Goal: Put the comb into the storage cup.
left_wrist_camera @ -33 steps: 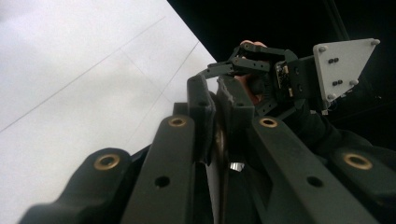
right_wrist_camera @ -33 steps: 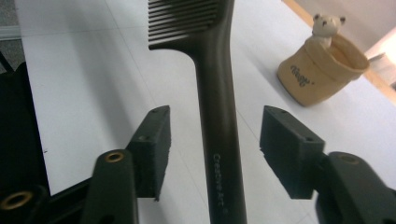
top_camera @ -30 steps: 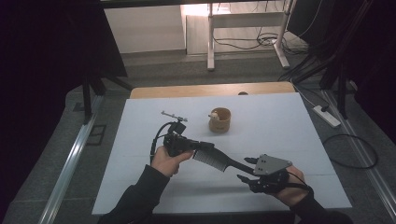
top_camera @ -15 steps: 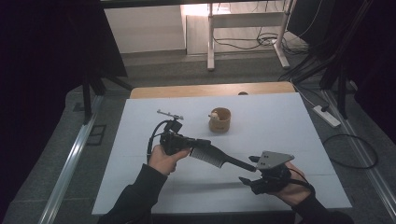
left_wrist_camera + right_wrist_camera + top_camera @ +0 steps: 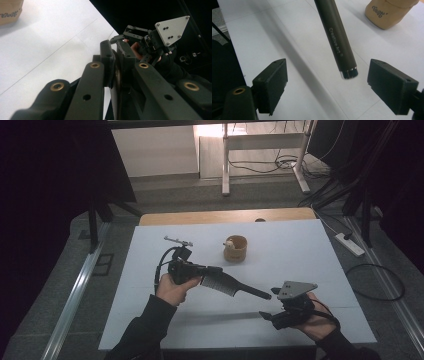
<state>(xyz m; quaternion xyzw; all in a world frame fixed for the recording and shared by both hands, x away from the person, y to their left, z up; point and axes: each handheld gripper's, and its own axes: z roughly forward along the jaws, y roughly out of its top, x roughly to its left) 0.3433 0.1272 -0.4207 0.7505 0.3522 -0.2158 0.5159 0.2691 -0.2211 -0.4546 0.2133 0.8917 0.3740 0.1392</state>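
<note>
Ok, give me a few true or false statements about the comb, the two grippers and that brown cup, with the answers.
1. The left gripper is shut on the black comb. True.
2. The right gripper clamps the comb's handle. False: its jaws have just been opening and stand wide, with the handle's end between them, untouched.
3. The brown cup stands on the white table, apart from both grippers. True.
4. The comb lies flat on the table. False: it is held above it.
</note>
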